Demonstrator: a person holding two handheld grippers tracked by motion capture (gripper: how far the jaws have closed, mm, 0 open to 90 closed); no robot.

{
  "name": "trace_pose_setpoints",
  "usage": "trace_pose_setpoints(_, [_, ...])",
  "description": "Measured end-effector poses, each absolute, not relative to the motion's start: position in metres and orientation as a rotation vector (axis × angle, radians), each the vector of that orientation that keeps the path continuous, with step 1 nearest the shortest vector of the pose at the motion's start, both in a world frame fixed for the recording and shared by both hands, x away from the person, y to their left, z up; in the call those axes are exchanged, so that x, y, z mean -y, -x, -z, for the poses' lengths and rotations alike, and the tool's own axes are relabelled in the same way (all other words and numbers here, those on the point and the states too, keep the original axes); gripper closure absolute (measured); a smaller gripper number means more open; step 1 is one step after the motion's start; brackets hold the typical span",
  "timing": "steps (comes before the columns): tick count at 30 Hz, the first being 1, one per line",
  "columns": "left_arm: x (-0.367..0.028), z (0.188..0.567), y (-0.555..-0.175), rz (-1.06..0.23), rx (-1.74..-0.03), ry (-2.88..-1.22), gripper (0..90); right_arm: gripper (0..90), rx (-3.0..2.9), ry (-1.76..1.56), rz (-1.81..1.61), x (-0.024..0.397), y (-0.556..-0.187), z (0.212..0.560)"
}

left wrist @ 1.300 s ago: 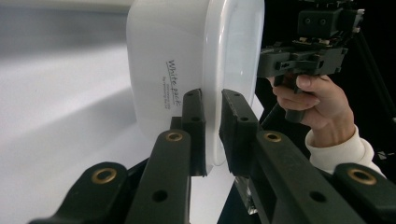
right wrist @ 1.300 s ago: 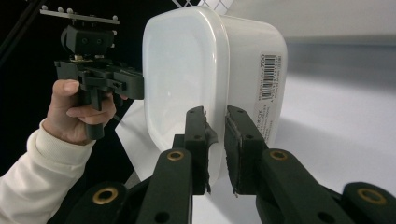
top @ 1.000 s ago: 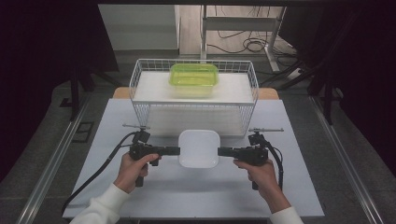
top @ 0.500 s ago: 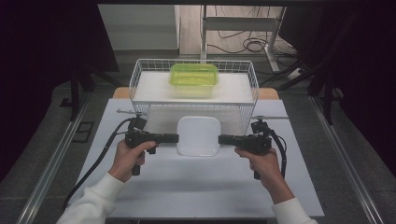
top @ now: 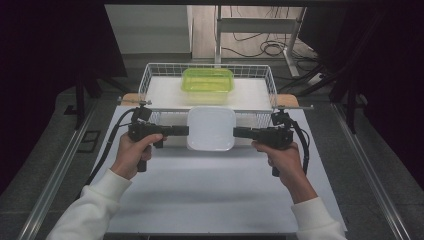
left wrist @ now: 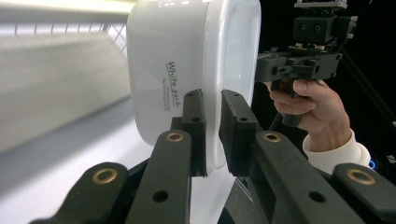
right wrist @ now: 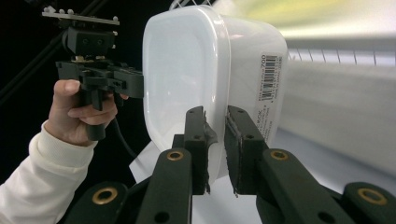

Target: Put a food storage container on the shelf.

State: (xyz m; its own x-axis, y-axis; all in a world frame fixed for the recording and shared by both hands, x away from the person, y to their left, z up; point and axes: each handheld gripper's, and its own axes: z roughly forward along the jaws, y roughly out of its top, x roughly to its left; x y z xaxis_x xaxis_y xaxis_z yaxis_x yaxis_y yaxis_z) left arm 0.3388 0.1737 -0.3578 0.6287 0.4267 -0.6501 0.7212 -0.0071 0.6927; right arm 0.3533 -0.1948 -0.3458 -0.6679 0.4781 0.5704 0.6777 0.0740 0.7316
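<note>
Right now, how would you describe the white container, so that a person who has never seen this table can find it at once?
Find the wire basket at the table's far side. Just in front of it, the white container is held by its rim between the left gripper and right gripper. Unlike the green container inside the basket, it is opaque white.

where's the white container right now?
High view: the white container is mid-table, held between the left tongs and right tongs, each clamped on an opposite rim, just in front of the wire basket holding the green container.
</note>
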Motion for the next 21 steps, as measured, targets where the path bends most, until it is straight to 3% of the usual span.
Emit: trace_pose_setpoints(21, [-0.187,0.298,-0.386,0.229,-0.934,-1.618,80.5,79.0,2.229,1.106,1.739,0.180,-0.395,0.277])
